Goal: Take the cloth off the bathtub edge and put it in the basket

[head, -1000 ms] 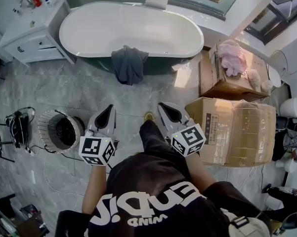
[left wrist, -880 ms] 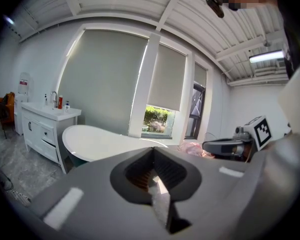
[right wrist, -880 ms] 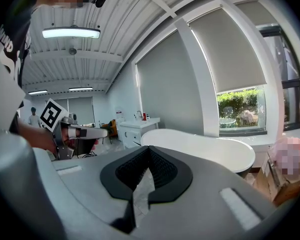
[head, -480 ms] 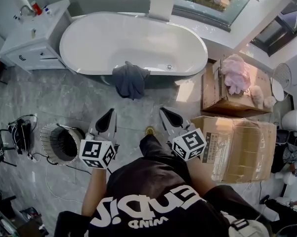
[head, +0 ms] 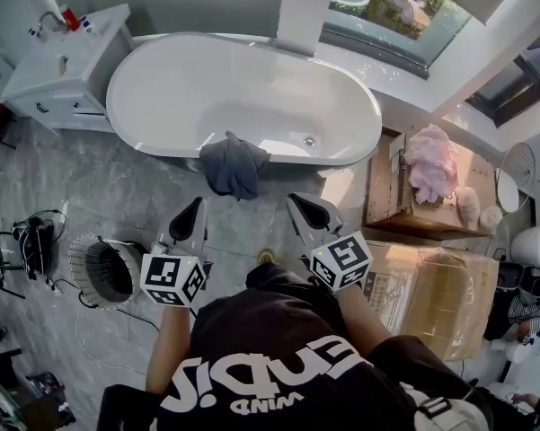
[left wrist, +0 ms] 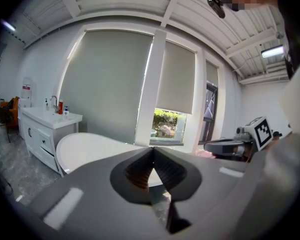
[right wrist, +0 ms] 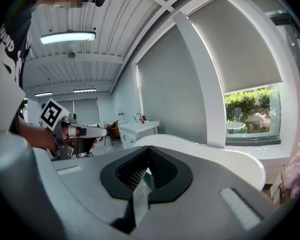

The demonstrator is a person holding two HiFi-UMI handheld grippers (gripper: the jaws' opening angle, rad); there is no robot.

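Note:
A dark grey-blue cloth (head: 234, 164) hangs over the near edge of the white bathtub (head: 162, 79). A round white mesh basket (head: 103, 270) stands on the floor to the left. My left gripper (head: 197, 201) is shut and empty, its tip just short of the cloth and slightly left of it. My right gripper (head: 296, 197) is also shut and empty, to the right of the cloth. In the left gripper view the left gripper (left wrist: 152, 149) points at the bathtub (left wrist: 85, 146); the right gripper (right wrist: 149, 148) faces the bathtub (right wrist: 214, 156) too. My jaws hide the cloth in both gripper views.
Cardboard boxes (head: 431, 281) stand on the right, one (head: 386, 196) carrying pink fabric (head: 431, 160). A white vanity cabinet (head: 63, 70) sits left of the tub. Cables (head: 31, 241) lie beside the basket. A floor drain (head: 266, 257) is between my grippers.
Both grippers have moved forward across the floor toward the tub, so the cloth now lies much closer to their tips. Jaws stayed shut.

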